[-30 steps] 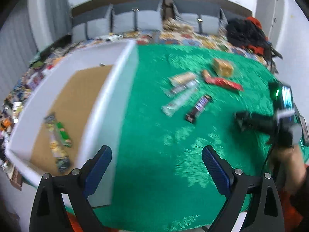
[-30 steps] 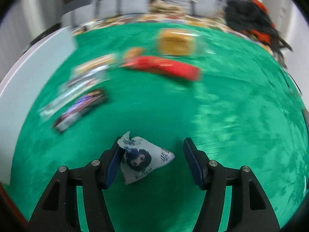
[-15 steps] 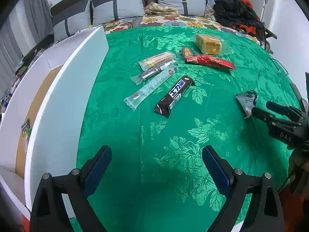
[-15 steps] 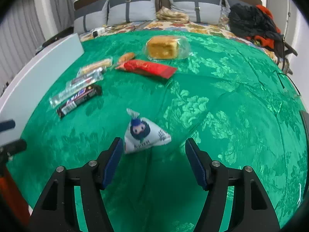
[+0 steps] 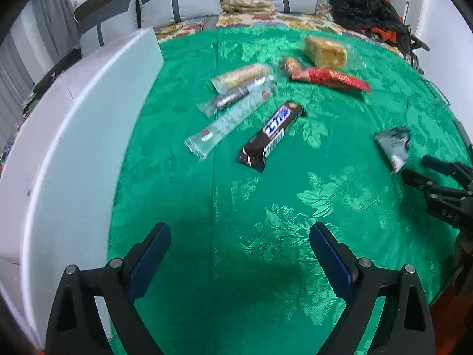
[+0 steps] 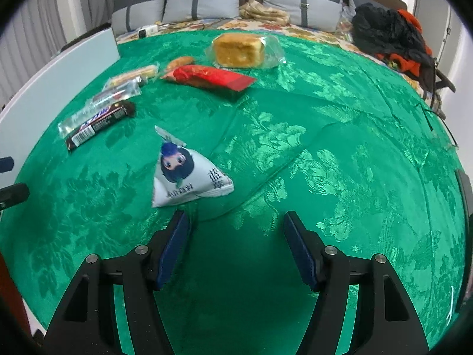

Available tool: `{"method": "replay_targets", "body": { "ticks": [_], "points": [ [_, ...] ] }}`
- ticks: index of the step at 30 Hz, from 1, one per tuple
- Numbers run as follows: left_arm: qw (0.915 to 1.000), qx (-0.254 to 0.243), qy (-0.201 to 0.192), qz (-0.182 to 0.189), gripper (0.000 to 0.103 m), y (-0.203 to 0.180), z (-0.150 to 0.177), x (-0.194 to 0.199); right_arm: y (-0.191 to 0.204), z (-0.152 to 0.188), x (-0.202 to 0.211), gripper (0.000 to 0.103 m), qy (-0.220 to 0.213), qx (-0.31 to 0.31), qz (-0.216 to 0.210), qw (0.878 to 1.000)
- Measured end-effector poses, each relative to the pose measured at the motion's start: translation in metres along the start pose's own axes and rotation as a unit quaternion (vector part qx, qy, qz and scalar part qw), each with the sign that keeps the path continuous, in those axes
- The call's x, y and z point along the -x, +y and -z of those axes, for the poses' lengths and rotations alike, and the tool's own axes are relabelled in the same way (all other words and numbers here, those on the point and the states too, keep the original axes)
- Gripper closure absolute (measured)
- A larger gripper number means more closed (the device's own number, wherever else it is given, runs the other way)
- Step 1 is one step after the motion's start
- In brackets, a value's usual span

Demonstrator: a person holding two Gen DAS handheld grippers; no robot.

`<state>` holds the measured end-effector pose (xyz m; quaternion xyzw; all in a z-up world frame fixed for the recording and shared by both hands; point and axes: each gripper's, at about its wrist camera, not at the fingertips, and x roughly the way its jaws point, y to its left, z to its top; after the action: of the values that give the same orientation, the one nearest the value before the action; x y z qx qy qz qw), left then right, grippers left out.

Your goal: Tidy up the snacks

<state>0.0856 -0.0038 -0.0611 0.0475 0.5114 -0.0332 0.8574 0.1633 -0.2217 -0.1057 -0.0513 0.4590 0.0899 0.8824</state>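
Your left-wrist view smears the far snacks: the clear wrappers (image 5: 233,100) and red packet (image 5: 329,78) are unreadable, the white box (image 5: 74,136) runs off the left edge, and only fingertips (image 6: 11,193) of your left gripper show

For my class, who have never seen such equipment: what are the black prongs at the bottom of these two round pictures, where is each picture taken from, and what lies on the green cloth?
A person holds a two-finger grabbing tool in each hand, each carrying a wide-angle camera looking along its fingers. One picture is from the left gripper, the other from the right gripper. The left one is open and empty. The right one's jaws are opening, with nothing between them; the triangular cartoon pouch lies just ahead on the green tablecloth. Also there: a dark chocolate bar, clear-wrapped bars, a red packet and a wrapped cake. A white box stands at the left.
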Motion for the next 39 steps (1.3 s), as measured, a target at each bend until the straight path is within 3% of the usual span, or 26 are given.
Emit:
{"method": "replay_targets", "body": {
  "ticks": [4, 10, 15, 39],
  "points": [
    [0.9998, 0.002, 0.016, 0.011, 0.006, 0.006, 0.004, -0.033, -0.004, 0.002, -0.004, 0.019, -0.01, 0.007, -0.002, 1.0],
    [0.9995, 0.021, -0.009, 0.021, 0.001, 0.016, -0.004, -0.043, -0.009, 0.001, -0.008, 0.011, -0.016, -0.001, -0.004, 1.0],
    [0.9979, 0.016, -0.058, 0.023, 0.0, 0.017, 0.0, -0.044, -0.01, 0.0, -0.009, 0.01, -0.015, -0.002, -0.005, 1.0],
    [0.9974, 0.014, -0.065, 0.028, 0.0, 0.019, 0.001, -0.043, -0.01, 0.001, -0.01, 0.009, -0.016, -0.002, -0.005, 1.0]
  ]
}}
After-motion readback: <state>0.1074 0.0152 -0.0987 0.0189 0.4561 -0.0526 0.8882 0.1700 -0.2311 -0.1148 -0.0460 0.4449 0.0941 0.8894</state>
